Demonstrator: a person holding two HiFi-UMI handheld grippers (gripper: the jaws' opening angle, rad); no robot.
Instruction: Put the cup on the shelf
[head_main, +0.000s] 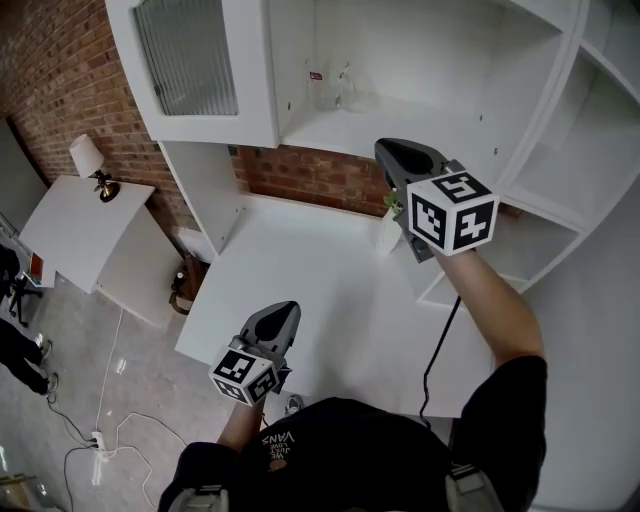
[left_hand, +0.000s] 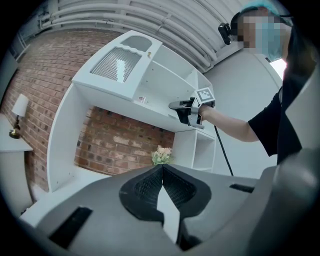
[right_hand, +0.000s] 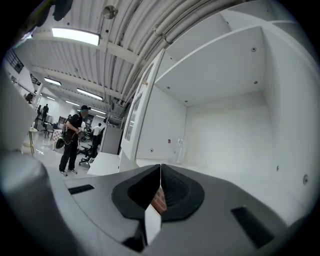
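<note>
A clear glass cup (head_main: 345, 88) stands upright on the white shelf (head_main: 400, 120) of the wall unit, near the back wall. In the right gripper view the cup (right_hand: 179, 150) is ahead of the jaws and well apart from them. My right gripper (head_main: 400, 150) is raised in front of that shelf, and its jaws (right_hand: 160, 166) are shut with nothing between them. Low over the front of the white desk (head_main: 320, 290), my left gripper (head_main: 285, 308) is also shut and empty (left_hand: 162, 166).
A small plant in a white vase (head_main: 390, 225) stands on the desk by the brick wall. A cabinet door with ribbed glass (head_main: 190, 60) hangs open at the left of the shelf. A lamp (head_main: 92, 160) sits on a side table. People (right_hand: 72, 137) stand far off.
</note>
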